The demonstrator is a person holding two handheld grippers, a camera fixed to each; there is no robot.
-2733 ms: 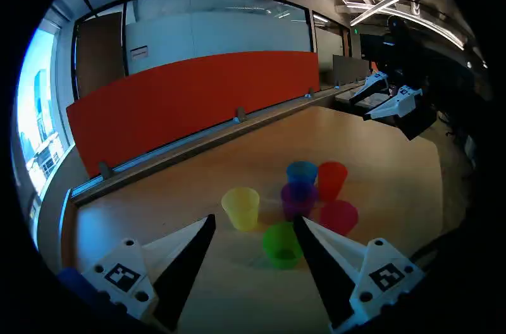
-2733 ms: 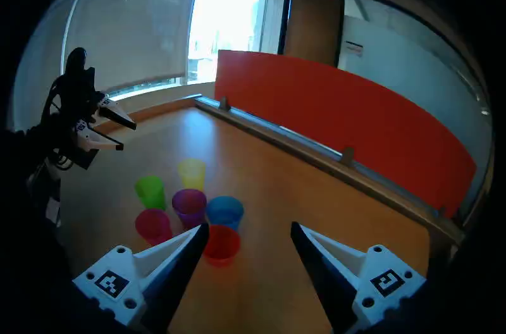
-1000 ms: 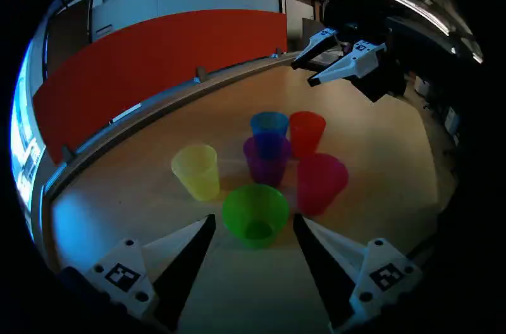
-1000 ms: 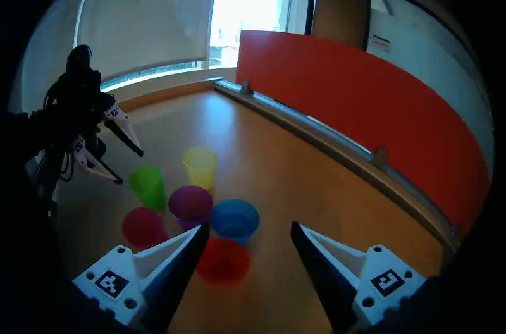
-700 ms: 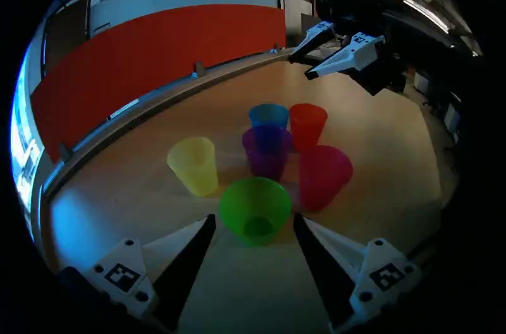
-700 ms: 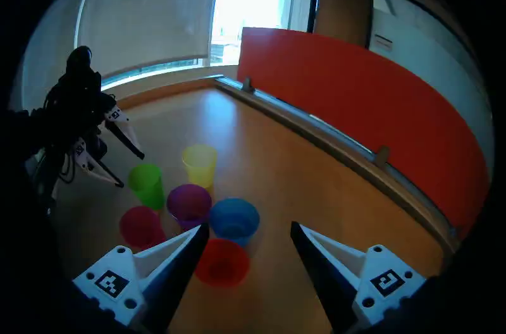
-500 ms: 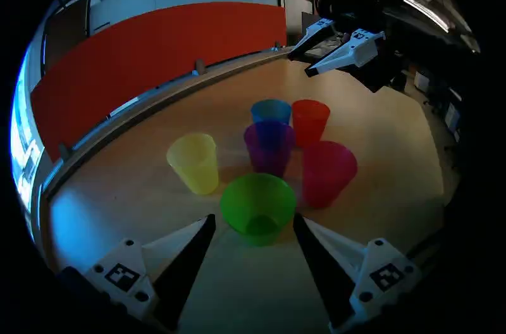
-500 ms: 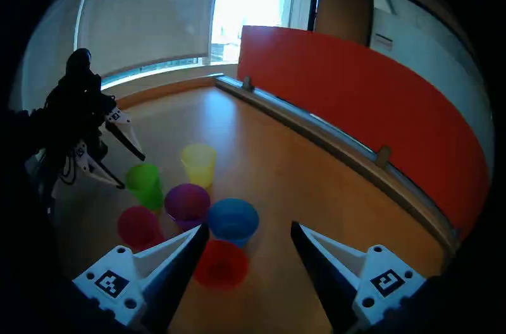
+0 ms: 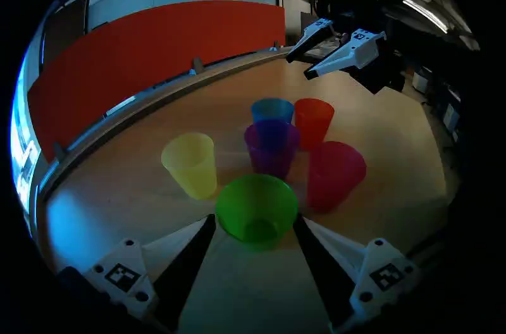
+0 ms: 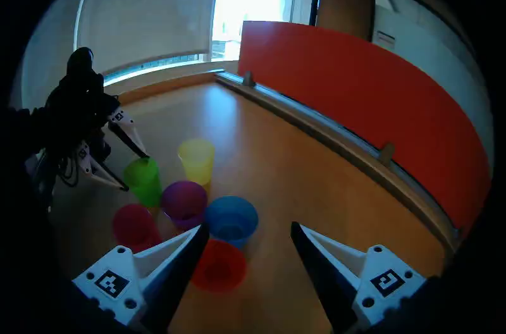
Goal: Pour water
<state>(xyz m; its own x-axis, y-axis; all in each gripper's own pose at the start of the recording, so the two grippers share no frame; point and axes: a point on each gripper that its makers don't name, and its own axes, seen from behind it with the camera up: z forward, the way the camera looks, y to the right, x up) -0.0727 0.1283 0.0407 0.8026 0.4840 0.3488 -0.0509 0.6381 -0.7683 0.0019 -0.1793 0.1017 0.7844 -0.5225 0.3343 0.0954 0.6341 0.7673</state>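
Left gripper [image 9: 253,217] has crept in so the green cup [image 9: 256,204] now sits bottom centre between its fingers, while the right gripper [image 10: 248,226] has edged nearer the red cup [image 10: 218,267].

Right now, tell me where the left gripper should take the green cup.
Grip the green cup across its side wall under the rim, level, from the left gripper's near side. It stands upright, widest on top; the purple cup and pink cup crowd behind.

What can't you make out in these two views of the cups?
Water level: the translucent green plastic cup looks dim inside, left gripper view.
Translucent blue plastic cup's lower half: hidden behind the translucent purple plastic cup, left gripper view.
Whether the left tool touches the green cup: too small and shadowed, right gripper view.
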